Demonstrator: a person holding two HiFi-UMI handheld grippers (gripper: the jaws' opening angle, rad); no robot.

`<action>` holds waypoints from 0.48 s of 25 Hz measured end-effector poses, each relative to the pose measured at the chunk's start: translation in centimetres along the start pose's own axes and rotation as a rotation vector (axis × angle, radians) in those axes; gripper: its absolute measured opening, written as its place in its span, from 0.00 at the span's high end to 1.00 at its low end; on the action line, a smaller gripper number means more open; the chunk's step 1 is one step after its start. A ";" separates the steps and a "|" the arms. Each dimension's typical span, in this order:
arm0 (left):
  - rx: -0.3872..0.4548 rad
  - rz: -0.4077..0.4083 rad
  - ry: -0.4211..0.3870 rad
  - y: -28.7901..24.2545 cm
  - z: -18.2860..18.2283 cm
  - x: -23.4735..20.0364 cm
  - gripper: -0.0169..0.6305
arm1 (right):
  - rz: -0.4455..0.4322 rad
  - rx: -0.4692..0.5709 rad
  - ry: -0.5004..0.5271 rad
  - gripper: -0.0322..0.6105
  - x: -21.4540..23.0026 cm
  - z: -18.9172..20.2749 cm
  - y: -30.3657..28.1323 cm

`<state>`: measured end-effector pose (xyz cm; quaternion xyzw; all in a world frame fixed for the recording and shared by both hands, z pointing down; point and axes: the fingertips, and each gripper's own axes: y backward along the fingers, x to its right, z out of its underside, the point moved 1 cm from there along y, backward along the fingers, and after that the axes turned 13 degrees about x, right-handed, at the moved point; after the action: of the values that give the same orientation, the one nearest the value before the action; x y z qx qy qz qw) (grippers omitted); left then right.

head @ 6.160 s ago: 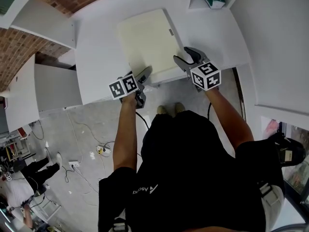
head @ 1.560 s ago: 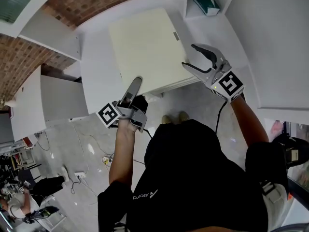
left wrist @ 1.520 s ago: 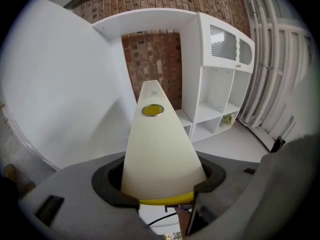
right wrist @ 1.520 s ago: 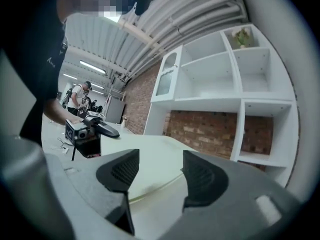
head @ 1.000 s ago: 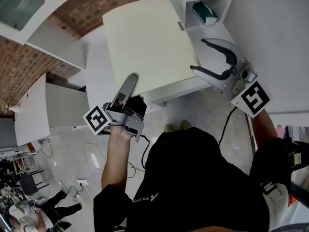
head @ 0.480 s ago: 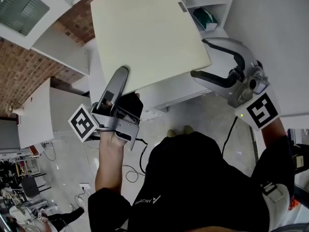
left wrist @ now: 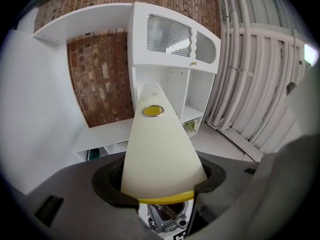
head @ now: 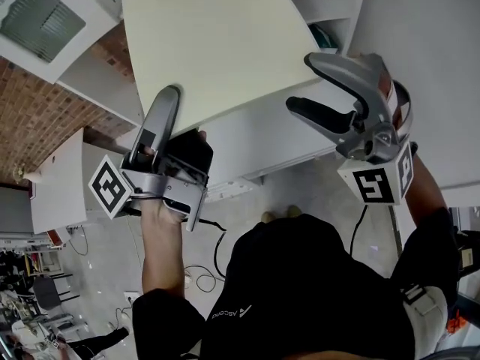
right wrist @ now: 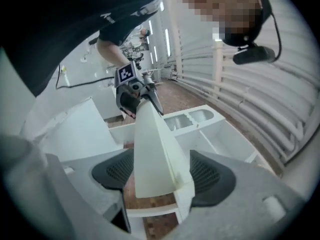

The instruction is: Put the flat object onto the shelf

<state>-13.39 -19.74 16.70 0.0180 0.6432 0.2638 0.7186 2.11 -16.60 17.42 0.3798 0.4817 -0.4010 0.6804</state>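
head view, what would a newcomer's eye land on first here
The big cream flat board fills the upper middle, held above the white counter. The left claw is clamped on its near left edge. The right claw, at the board's right corner, has just been opening its jaws and stands open, with the board's edge between them but not gripped.

bright, even indoor light, soft shadows; cream board (head: 210,43) evenly lit; fisheye bending at edges; gripper views ringed by dark vignette.
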 end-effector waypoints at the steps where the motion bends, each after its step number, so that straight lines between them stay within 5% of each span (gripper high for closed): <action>1: 0.007 0.008 -0.008 -0.5 -0.4 0.4 0.55 | 0.005 -0.018 0.053 0.42 0.3 0.3 -0.3; 12: 0.043 0.017 -0.046 -6.2 -4.2 0.5 0.54 | 0.017 -0.155 0.212 0.40 2.7 5.1 -4.2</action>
<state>-15.11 -26.24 13.28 0.0453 0.6318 0.2556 0.7304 0.63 -23.37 15.51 0.3704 0.5774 -0.3142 0.6563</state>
